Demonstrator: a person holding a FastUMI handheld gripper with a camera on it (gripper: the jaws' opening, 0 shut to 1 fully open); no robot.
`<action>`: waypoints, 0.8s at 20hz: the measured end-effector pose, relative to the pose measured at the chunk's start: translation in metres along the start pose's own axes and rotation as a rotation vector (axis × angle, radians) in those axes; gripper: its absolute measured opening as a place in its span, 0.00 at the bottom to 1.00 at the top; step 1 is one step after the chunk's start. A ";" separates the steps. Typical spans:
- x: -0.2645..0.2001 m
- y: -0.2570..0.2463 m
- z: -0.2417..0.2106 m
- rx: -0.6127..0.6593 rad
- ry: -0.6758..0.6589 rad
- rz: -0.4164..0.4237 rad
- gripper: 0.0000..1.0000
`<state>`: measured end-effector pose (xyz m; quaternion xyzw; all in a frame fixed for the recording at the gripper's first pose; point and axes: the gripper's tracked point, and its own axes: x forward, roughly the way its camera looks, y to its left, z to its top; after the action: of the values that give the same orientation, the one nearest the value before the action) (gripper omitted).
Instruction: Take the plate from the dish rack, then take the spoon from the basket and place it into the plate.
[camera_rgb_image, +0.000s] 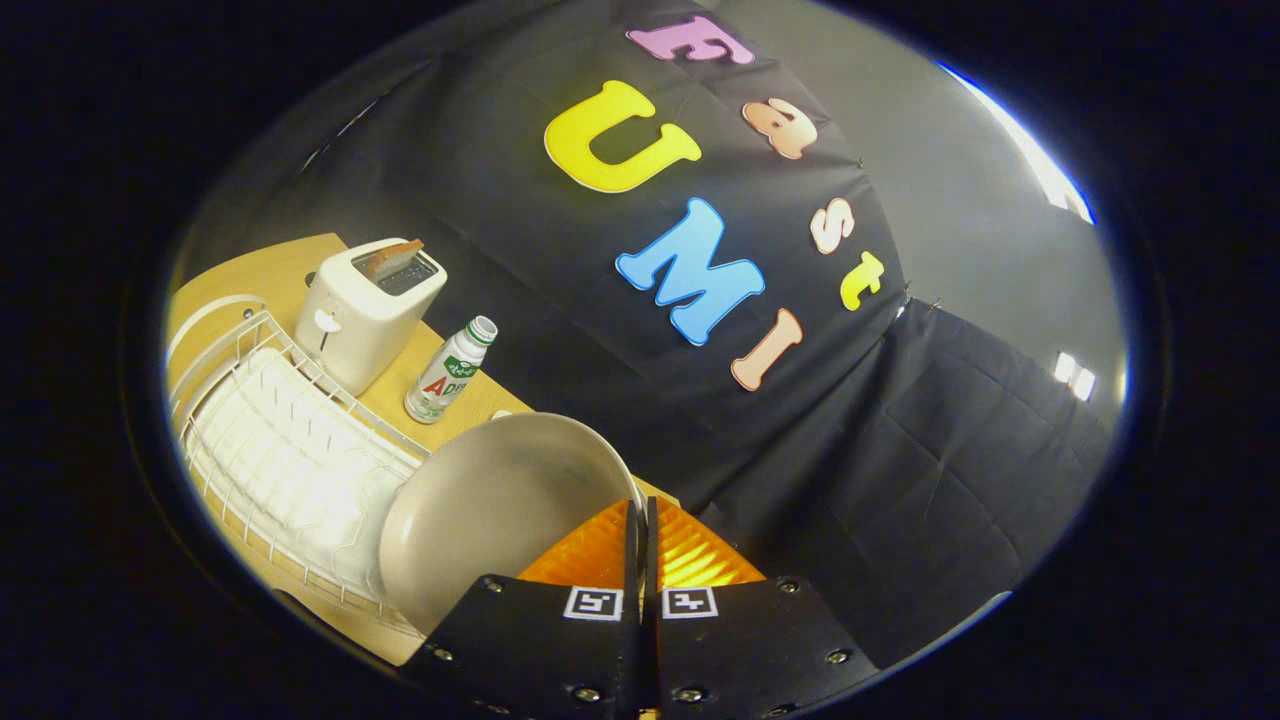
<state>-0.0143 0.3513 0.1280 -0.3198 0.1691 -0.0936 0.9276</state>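
Observation:
A pale grey plate (490, 510) hangs tilted in the air, its rim pinched between the two fingers of my gripper (640, 515), which is shut on that rim. The plate is lifted above the near end of the white wire dish rack (290, 450), which sits on the wooden table (275, 265). The rack's slots beneath the plate hold nothing that I can see. The view is tilted, so the table slopes away to the left.
A white toaster (365, 310) with a slice of bread in its slot stands beyond the rack. A small bottle (447, 370) with a green cap stands beside the toaster. The black cloth wall rises behind the table.

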 end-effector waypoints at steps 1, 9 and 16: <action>-0.011 -0.002 -0.002 -0.003 -0.004 0.000 0.00; -0.093 0.015 -0.060 -0.003 0.028 0.110 0.00; -0.124 0.051 -0.137 0.031 0.135 0.220 0.00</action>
<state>-0.1763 0.3494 0.0265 -0.2780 0.2637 -0.0150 0.9235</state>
